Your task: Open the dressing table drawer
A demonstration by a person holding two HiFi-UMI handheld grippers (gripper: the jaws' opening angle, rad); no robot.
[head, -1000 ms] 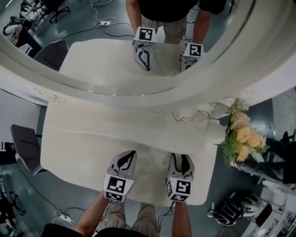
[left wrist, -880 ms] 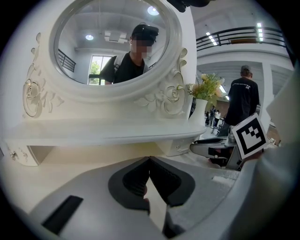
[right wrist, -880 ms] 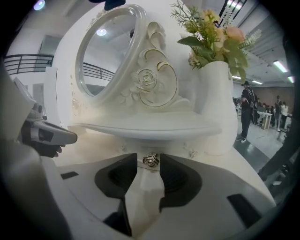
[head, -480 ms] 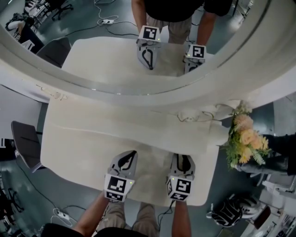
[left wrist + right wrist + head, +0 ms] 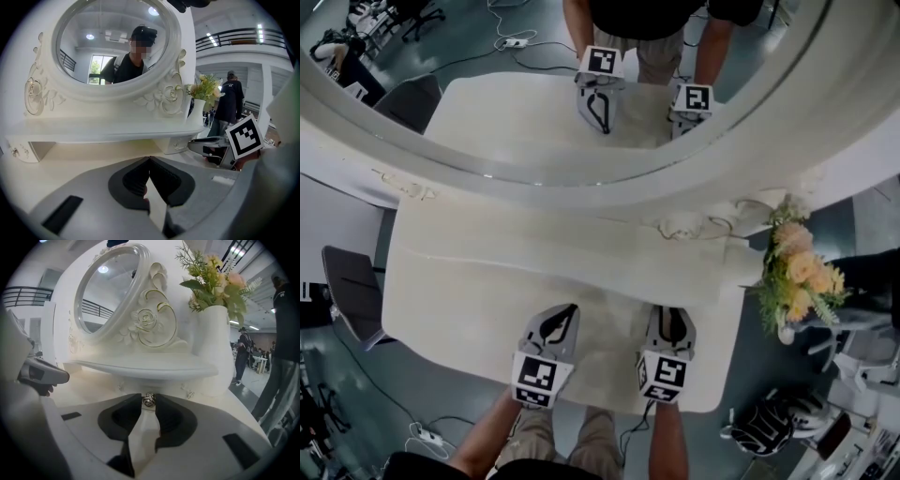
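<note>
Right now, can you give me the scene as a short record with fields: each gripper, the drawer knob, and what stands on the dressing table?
left gripper: jaws together, empty, over the dressing table
right gripper: jaws closed on the drawer knob
drawer knob: small, metal, between the right jaw tips
oval mirror: upright at the back
vase of flowers: white, at the table's right end

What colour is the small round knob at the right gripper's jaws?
Shiny silver; the small round knob shows best in the right gripper view.
</note>
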